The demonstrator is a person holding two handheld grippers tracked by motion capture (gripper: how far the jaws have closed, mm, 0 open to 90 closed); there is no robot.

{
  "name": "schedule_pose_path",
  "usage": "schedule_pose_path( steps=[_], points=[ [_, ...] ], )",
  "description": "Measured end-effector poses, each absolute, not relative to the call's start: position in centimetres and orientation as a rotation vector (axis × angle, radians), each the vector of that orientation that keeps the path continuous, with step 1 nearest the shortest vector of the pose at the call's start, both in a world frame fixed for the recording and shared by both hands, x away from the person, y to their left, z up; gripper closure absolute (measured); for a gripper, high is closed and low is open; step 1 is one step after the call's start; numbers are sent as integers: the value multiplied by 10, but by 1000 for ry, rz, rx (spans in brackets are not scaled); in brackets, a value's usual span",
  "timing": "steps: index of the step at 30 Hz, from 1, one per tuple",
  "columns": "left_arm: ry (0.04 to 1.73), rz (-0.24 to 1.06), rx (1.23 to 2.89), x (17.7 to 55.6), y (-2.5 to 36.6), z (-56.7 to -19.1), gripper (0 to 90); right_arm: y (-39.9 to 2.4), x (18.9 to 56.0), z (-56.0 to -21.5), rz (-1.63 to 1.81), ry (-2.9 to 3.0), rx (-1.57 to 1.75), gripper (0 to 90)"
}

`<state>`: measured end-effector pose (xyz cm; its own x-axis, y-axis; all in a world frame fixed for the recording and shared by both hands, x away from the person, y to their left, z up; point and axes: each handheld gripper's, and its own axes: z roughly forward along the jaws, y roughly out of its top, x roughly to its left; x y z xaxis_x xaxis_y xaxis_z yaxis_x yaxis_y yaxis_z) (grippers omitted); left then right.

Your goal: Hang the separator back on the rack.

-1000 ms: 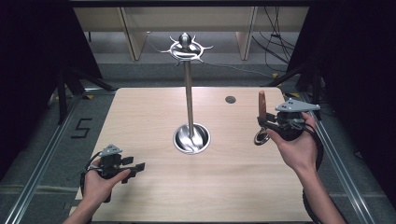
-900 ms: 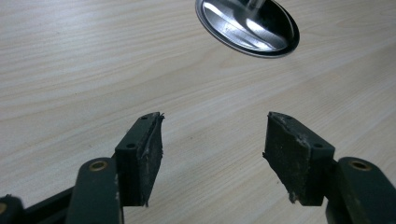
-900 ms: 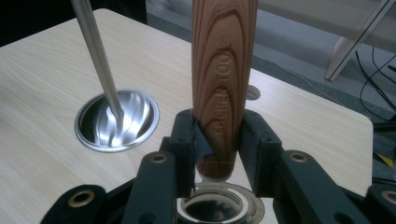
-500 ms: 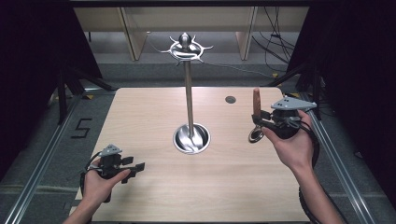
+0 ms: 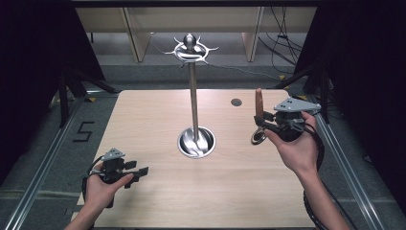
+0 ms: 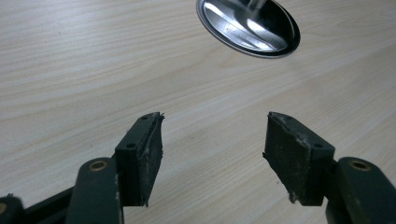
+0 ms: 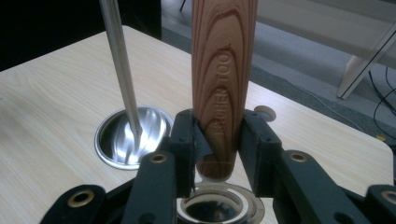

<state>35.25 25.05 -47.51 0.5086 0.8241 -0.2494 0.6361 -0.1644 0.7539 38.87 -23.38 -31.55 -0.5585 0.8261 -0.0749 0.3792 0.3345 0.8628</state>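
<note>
In the high view, the right gripper (image 5: 265, 125) is held above the right part of the desk (image 5: 158, 120), its jaws closed on a wooden-handled utensil (image 5: 259, 104) that stands upright; a metal ring end (image 5: 258, 137) hangs below the jaws, too small to identify. The left gripper (image 5: 139, 172) rests low at the desk's near left corner, jaws apart and empty. A steel rack stand (image 5: 193, 98) rises from a round base (image 5: 196, 142) at the desk's centre; its hooked crown (image 5: 190, 48) lies against the floor beyond.

In the left gripper view, the two pads (image 6: 149, 151) stand wide apart over bare wood, with the base (image 6: 250, 25) cut off at the top edge.

In the right gripper view, both pads (image 7: 254, 140) press the handle (image 7: 223, 79), whose top is cut off by the frame; its printed lettering is partly hidden by the jaws. The ring end (image 7: 217, 205) below is partly hidden by the gripper's links. The stand's pole (image 7: 119, 65) and base (image 7: 133, 135) lie to the left, well apart.
</note>
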Motion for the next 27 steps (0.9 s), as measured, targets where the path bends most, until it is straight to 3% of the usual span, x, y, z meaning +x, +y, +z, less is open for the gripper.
schedule_pose_path(
  steps=[27],
  points=[
    [1212, 279, 1889, 353, 251, -475, 363, -222, 390, -311, 1271, 2070, 1032, 688]
  ],
)
